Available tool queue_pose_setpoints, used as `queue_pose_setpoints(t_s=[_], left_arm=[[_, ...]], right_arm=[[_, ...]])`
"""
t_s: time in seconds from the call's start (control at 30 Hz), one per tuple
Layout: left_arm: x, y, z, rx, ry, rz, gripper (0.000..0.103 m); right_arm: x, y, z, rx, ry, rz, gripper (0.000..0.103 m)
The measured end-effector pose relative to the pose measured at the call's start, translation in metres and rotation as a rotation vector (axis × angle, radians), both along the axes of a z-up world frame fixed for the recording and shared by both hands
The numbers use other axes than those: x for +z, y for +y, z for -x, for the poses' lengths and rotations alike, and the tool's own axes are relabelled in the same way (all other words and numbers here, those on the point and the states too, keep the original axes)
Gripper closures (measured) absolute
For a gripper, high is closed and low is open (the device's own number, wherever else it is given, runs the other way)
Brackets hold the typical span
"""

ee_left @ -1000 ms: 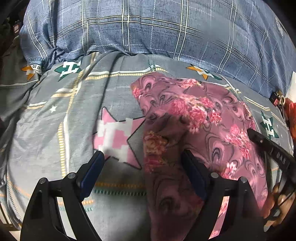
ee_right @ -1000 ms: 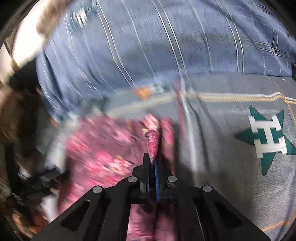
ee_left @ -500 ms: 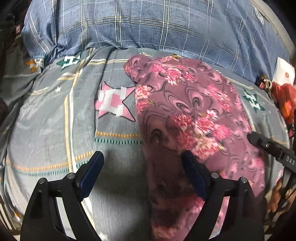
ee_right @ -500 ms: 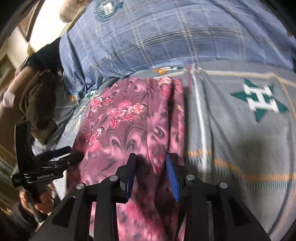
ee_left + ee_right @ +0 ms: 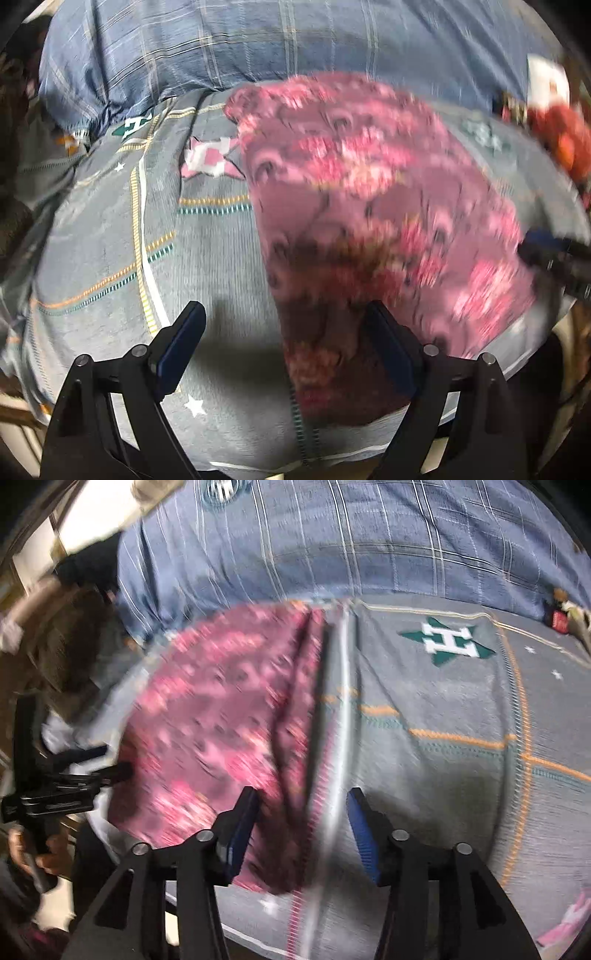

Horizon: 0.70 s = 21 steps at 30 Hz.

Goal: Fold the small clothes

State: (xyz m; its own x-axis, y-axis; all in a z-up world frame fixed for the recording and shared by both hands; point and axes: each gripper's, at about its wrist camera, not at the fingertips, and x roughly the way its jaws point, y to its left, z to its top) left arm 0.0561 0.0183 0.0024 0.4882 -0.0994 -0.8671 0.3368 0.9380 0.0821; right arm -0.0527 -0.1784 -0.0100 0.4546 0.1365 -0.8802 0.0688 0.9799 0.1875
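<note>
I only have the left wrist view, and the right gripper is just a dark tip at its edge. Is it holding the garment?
Observer: No. The right gripper has just been opening. The garment's right edge lies between its fingers, but they are not pinching it.
Reviewer: How does that edge look?
Observer: A narrow doubled ridge runs along it, up toward the plaid quilt.
Reviewer: Is whoever holds the left gripper visible?
Observer: Only a hand, wrapped around its handle at the frame's left edge.
</note>
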Motion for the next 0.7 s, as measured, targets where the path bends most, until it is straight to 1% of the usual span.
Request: queue_pose_setpoints(t_s=[0.03, 0.07, 0.13, 0.17, 0.27, 0.4, 0.47, 0.6, 0.7], left_arm=[[-0.004, 0.0, 0.001, 0.002, 0.005, -0.007, 0.013], [-0.004, 0.001, 0.002, 0.009, 0.007, 0.004, 0.013], [-0.001, 0.004, 0.003, 0.018, 0.012, 0.02, 0.014], [0.0, 0.004, 0.003, 0.021, 0.013, 0.021, 0.014], [0.004, 0.005, 0.009, 0.023, 0.001, 0.015, 0.014], [0.011, 0.006, 0.02, 0.014, -0.027, -0.002, 0.014], [0.015, 0.007, 0.024, 0.008, -0.044, -0.003, 0.014], [0.02, 0.01, 0.034, -0.004, -0.085, -0.02, 0.014], [0.023, 0.014, 0.044, -0.013, -0.125, -0.035, 0.014]], right_arm=[[-0.005, -0.002, -0.001, -0.008, 0.018, 0.003, 0.042], [-0.005, -0.004, 0.003, -0.02, 0.008, -0.002, 0.041], [-0.001, -0.003, 0.002, -0.04, 0.028, 0.024, 0.036], [0.0, -0.003, 0.002, -0.047, 0.037, 0.038, 0.032], [0.006, -0.002, 0.003, -0.06, 0.065, 0.063, 0.029], [0.016, 0.001, 0.005, -0.101, 0.099, 0.154, 0.017], [0.023, 0.003, 0.009, -0.112, 0.103, 0.192, 0.015], [0.032, 0.009, 0.019, -0.1, 0.076, 0.211, 0.014], [0.037, 0.021, 0.025, -0.082, 0.059, 0.265, 0.013]])
